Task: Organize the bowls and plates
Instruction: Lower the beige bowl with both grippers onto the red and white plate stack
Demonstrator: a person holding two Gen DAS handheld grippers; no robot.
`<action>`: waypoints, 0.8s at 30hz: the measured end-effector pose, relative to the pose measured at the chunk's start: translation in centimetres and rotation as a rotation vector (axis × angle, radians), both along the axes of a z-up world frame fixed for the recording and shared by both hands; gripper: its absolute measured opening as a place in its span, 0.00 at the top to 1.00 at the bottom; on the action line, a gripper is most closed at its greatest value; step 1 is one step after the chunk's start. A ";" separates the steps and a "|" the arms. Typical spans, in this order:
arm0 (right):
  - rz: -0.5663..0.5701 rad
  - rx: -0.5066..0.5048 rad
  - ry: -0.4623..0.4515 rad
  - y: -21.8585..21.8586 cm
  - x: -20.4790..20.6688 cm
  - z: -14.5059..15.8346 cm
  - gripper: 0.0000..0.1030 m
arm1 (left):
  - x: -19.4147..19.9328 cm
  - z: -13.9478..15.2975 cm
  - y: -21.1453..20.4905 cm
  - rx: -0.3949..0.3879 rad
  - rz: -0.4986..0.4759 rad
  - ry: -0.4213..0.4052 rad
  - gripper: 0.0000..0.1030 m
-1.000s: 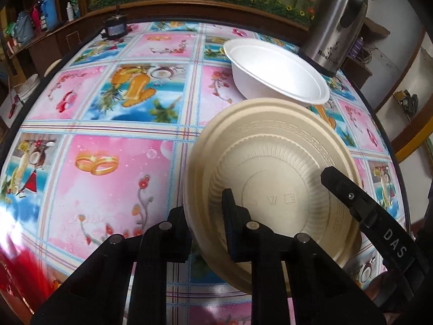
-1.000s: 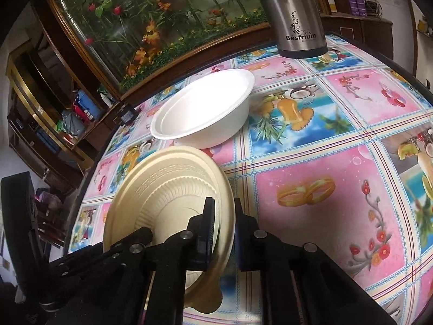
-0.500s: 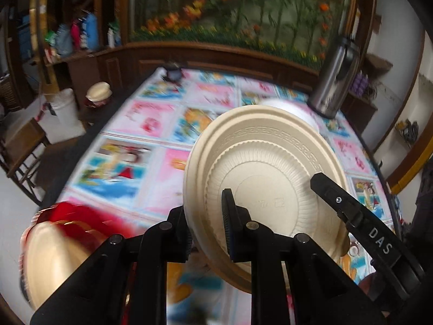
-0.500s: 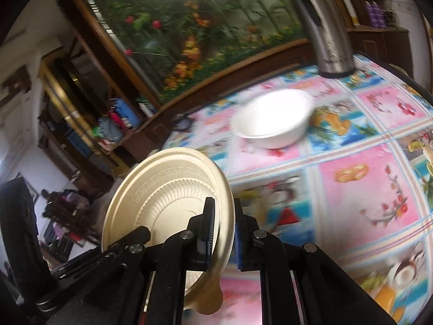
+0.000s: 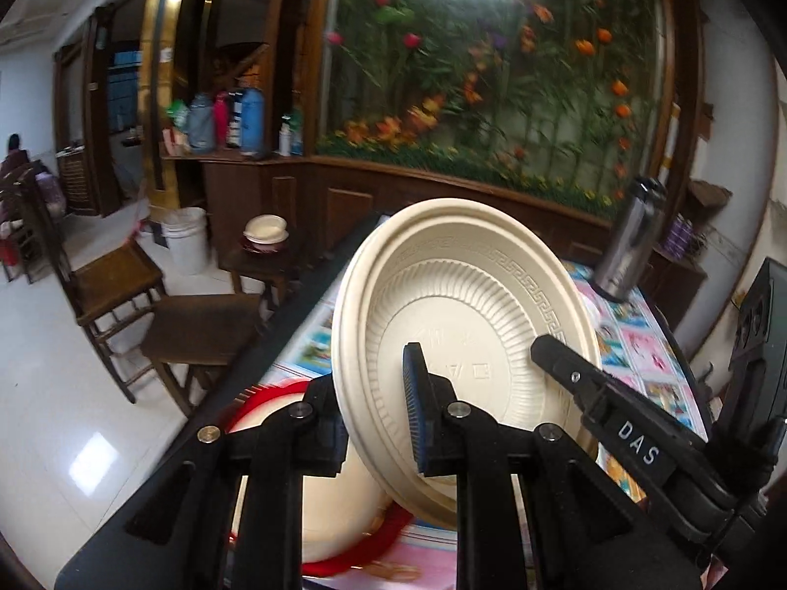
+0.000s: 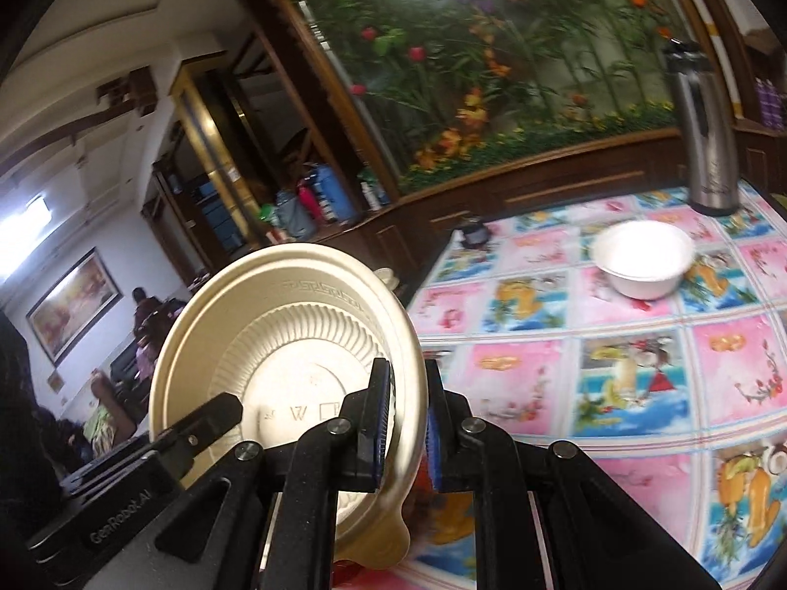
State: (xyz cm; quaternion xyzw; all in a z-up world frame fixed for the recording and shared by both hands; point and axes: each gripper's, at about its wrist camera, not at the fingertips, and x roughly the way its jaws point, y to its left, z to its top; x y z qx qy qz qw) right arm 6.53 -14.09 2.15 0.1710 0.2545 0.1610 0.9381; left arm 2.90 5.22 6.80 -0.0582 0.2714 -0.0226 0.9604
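Observation:
A beige ribbed plate (image 5: 472,324) is held off the table, tilted almost upright. My left gripper (image 5: 376,423) is shut on its left rim. My right gripper (image 6: 406,418) is shut on its right rim, and the plate also shows in the right wrist view (image 6: 290,344). Below the plate, at the table's near left edge, a red tray (image 5: 359,545) holds another beige plate (image 5: 334,506). A white bowl (image 6: 642,258) stands on the table at the far right.
The table has a colourful picture cloth (image 6: 639,368). A steel thermos (image 6: 703,132) stands at its far right corner. Wooden chairs (image 5: 113,290) stand on the floor to the left, with a white bucket (image 5: 184,238) and a small side table (image 5: 265,260) behind.
Both grippers have lifted the plate up off the table and swung it left, toward the red tray. The white bowl has stayed on the table.

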 end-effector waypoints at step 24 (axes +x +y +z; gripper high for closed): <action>0.197 -0.061 0.150 11.5 -0.4 -4.6 0.87 | -2.1 -6.7 9.4 -0.013 0.133 0.169 0.83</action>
